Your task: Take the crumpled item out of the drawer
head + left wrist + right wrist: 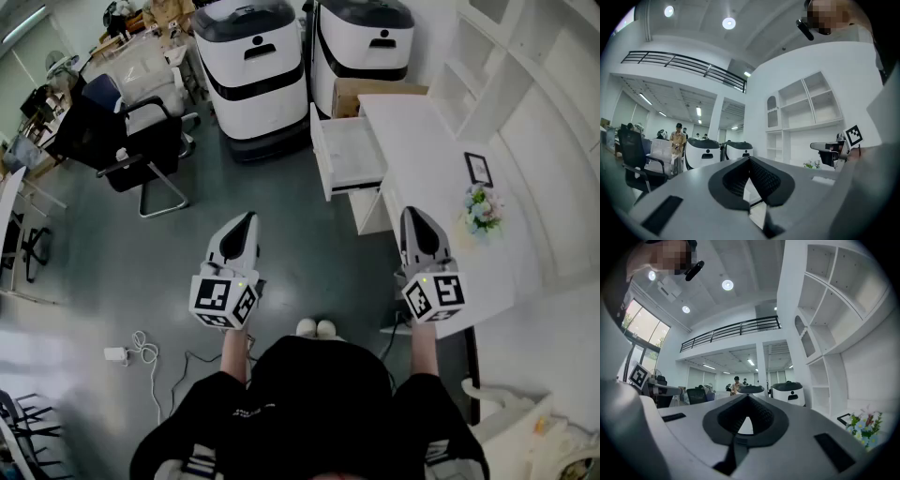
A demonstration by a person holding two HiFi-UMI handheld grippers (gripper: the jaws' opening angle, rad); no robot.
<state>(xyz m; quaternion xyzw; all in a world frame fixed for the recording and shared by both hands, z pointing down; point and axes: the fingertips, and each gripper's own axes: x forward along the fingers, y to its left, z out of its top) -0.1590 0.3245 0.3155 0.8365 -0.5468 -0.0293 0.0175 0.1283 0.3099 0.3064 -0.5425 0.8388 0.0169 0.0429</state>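
Holding both tongs out ahead of me, nothing in either. Left tongs are pressed together over the floor, right tongs are pressed together above the left edge of the white surface. Further along that edge the drawer stands pulled out, well apart from both tongs. Can't make out the crumpled item (drawer inside reads plain white in the head view). Flowers and picture frame sit near the right edge.
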